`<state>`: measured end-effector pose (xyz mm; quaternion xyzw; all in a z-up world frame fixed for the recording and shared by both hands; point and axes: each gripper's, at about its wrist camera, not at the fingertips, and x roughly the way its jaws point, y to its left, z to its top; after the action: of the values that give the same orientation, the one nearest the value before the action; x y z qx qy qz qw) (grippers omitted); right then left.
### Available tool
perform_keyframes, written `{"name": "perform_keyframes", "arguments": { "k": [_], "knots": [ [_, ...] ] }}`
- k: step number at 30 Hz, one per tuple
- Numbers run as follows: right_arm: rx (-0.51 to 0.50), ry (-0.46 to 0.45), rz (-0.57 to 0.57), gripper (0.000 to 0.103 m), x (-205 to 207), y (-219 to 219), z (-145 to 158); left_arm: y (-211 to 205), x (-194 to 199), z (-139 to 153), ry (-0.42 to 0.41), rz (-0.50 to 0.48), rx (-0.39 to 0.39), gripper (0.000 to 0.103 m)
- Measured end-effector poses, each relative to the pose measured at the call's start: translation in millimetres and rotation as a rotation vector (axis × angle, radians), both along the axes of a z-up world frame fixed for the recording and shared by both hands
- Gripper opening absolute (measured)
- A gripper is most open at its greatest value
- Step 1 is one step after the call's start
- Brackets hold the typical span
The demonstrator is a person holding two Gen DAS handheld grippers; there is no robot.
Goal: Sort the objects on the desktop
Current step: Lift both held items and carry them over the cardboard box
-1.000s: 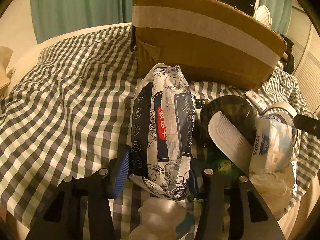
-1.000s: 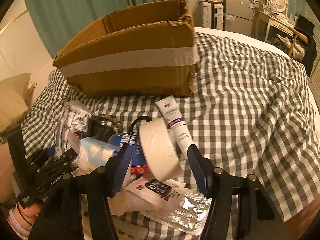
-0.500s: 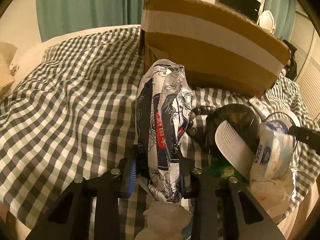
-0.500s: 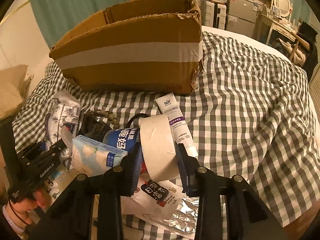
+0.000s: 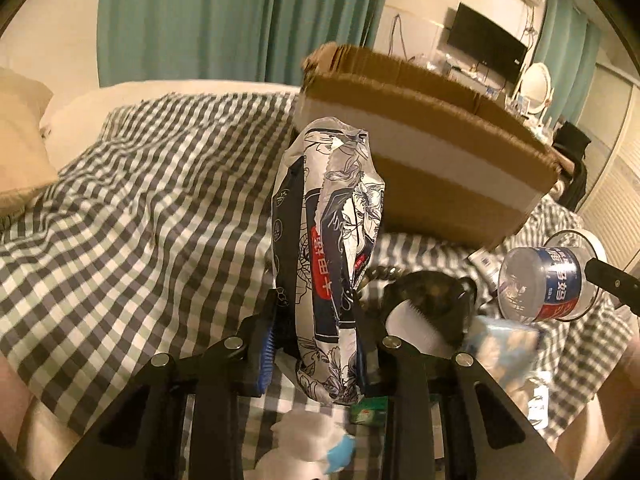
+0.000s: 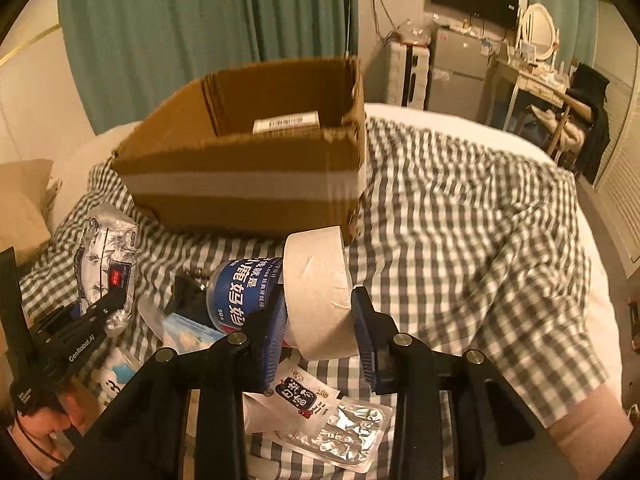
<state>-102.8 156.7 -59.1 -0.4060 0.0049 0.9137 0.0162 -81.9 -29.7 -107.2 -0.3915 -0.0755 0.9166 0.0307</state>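
My left gripper (image 5: 314, 344) is shut on a white floral snack packet (image 5: 328, 240) and holds it upright above the checked cloth; it also shows in the right wrist view (image 6: 106, 256). My right gripper (image 6: 318, 334) is shut on a roll of white tape (image 6: 318, 292), with a blue-labelled clear jar (image 6: 244, 292) lifted together with the roll; the jar also shows in the left wrist view (image 5: 544, 284). An open cardboard box (image 6: 248, 164) stands behind on the bed, also in the left wrist view (image 5: 432, 160).
A pile lies below the grippers: a white comb (image 5: 412, 328) on a dark round object (image 5: 432, 296), a tissue pack (image 5: 504, 344), a foil sachet (image 6: 332, 428), dark beads (image 5: 380, 272). The checked cloth (image 6: 480, 240) spreads right. A pillow (image 5: 20, 140) lies at left.
Both grippers closed on their objects and rose. The snack packet and the tape roll with the jar have come up off the pile, and the box's open top now shows.
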Motion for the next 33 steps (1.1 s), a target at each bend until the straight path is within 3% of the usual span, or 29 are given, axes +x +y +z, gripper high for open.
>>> {"name": "perform_keyframes", "arguments": {
  "k": [2, 4, 7, 10, 15, 17, 18, 20, 23, 25, 28, 31, 33],
  "knots": [
    [0.109, 0.018, 0.007, 0.032, 3.5, -7.6, 4.9, 2.7, 2.7, 5.4, 0.016, -0.01, -0.007, 0.031],
    [0.098, 0.017, 0.016, 0.032, 4.7, -8.4, 7.5, 5.4, 5.0, 9.5, 0.024, -0.017, -0.007, 0.031],
    [0.183, 0.008, -0.005, 0.031, 4.3, -11.4, 7.2, 8.8, 7.2, 13.0, 0.03, -0.017, -0.006, 0.031],
    [0.105, -0.002, -0.014, 0.031, 3.6, -3.2, 7.0, 7.5, 7.9, 14.8, 0.033, -0.016, -0.001, 0.031],
    [0.212, 0.053, -0.039, 0.031, 8.7, -11.0, 21.0, 8.2, 10.4, 18.8, 0.043, -0.01, 0.007, 0.031],
    [0.394, 0.096, -0.045, 0.031, 14.4, -26.3, 26.7, 10.1, 11.3, 20.2, 0.044, -0.012, 0.01, 0.031],
    [0.402, 0.106, -0.033, 0.031, 15.8, -29.3, 29.5, 12.0, 12.0, 21.0, 0.046, -0.015, 0.008, 0.031],
    [0.263, 0.097, -0.037, 0.029, 17.1, -21.4, 37.5, 15.3, 13.5, 22.2, 0.047, -0.022, 0.006, 0.031],
    [0.349, 0.094, -0.043, 0.029, 14.8, -28.9, 35.7, 17.2, 15.5, 24.5, 0.052, -0.026, 0.004, 0.031],
    [0.251, 0.08, -0.039, 0.029, 14.7, -22.6, 37.3, 17.2, 16.3, 26.0, 0.056, -0.029, 0.006, 0.031],
    [0.303, 0.108, -0.05, 0.029, 18.8, -25.1, 41.6, 16.0, 16.3, 28.0, 0.063, -0.028, 0.018, 0.031],
    [0.192, 0.111, -0.041, 0.029, 21.6, -19.4, 50.2, 16.1, 16.3, 29.3, 0.067, -0.028, 0.025, 0.031],
    [0.184, 0.115, -0.051, 0.029, 21.0, -19.4, 52.5, 16.9, 16.7, 30.9, 0.069, -0.028, 0.032, 0.031]
  ]
}}
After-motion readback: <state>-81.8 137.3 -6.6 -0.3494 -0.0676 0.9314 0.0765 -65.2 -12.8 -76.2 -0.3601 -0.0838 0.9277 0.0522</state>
